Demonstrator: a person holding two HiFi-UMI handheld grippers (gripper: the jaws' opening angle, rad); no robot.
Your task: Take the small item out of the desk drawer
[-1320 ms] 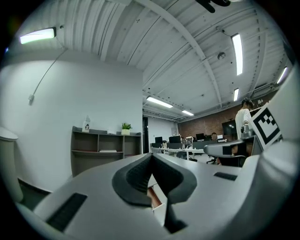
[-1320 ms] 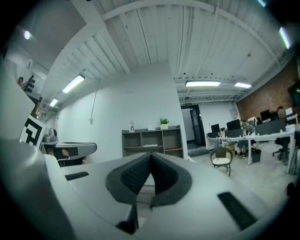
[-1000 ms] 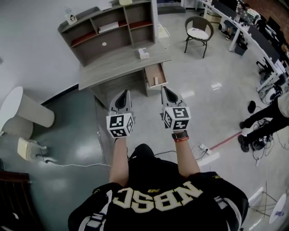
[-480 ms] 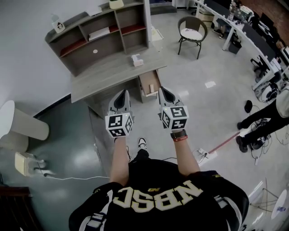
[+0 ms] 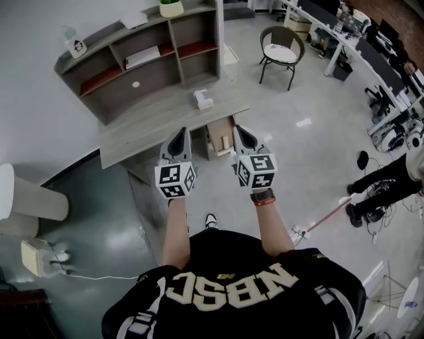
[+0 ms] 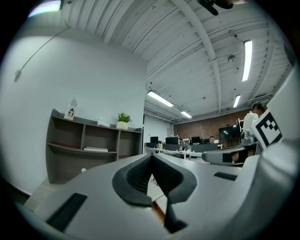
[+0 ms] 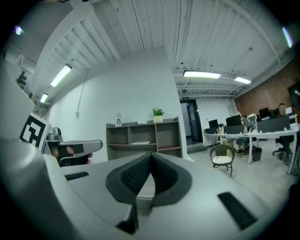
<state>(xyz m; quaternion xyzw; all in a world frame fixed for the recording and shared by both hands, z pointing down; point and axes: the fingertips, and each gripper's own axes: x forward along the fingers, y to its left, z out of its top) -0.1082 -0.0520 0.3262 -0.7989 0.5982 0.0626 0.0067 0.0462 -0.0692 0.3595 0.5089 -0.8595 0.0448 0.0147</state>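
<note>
The grey desk (image 5: 152, 122) with a shelf unit stands ahead in the head view. Its drawer (image 5: 218, 132) is pulled open at the desk's right end. A small pale item (image 5: 226, 142) stands inside it. My left gripper (image 5: 181, 132) and right gripper (image 5: 238, 130) are held out level, side by side, short of the desk, with the drawer showing between them. Both are shut and hold nothing. In the left gripper view the left gripper (image 6: 151, 155) has its pads meeting at the tips. The right gripper (image 7: 151, 153) looks the same in its own view.
A tissue box (image 5: 203, 99) sits on the desk top and a plant pot (image 5: 171, 8) tops the shelf unit (image 5: 142, 56). A chair (image 5: 281, 51) stands to the right of the desk. A person (image 5: 387, 179) stands at the far right. A round white table (image 5: 23, 195) and floor cables lie at the left.
The desk and its open drawer have drawn nearer. Both grippers have travelled forward together toward the desk, and stay shut.
</note>
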